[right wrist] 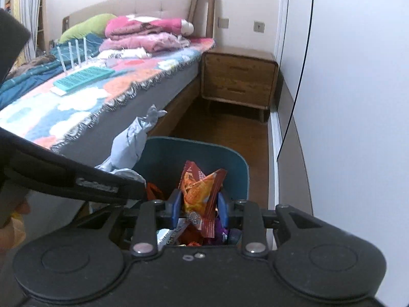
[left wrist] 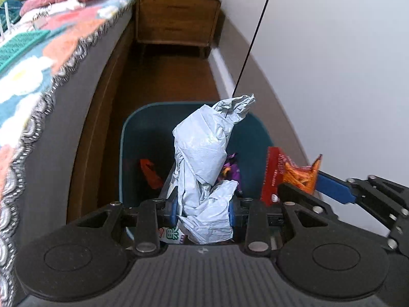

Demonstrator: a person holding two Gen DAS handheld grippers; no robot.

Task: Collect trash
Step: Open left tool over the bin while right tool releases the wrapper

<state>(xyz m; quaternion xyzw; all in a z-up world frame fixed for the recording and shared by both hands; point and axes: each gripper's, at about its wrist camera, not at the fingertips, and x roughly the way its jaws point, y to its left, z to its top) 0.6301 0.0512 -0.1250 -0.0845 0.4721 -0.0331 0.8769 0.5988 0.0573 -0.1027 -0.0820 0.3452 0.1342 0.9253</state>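
Left wrist view looks down on a crumpled pale grey-blue plastic bag (left wrist: 204, 158), clamped low down between the blue-padded jaws of the left gripper (left wrist: 203, 211); its twisted top stands up above the jaws. Directly beneath it is a teal trash bin (left wrist: 133, 128) on the wooden floor (left wrist: 166, 81), and inside the bin lie a red scrap (left wrist: 150, 174), a purple wrapper (left wrist: 231, 170) and a white packet with green print (left wrist: 171, 235).

At the right of that view the right gripper (left wrist: 296, 186) reaches in over the bin's rim, its jaws closed on an orange and red snack wrapper (left wrist: 288, 171). From the right wrist view the same wrapper (right wrist: 202, 192) sticks up, crumpled, between the blue pads of the right gripper (right wrist: 199, 204), above the open bin (right wrist: 230, 163), which holds more mixed wrappers under it. The grey-blue bag (right wrist: 133, 140) shows to the left there, rising past the black body of the left gripper (right wrist: 102, 181).

Just beside the bin runs a bed (right wrist: 107, 128) with a dark grey side and a bright flowered blanket (right wrist: 89, 97) edged with fringe. Folded pink bedding (right wrist: 143, 33) and a green pillow (right wrist: 84, 26) lie near the padded headboard (right wrist: 143, 2). A wooden nightstand (right wrist: 239, 76) with two drawers stands beyond the bin, against the white wall (right wrist: 358, 102).
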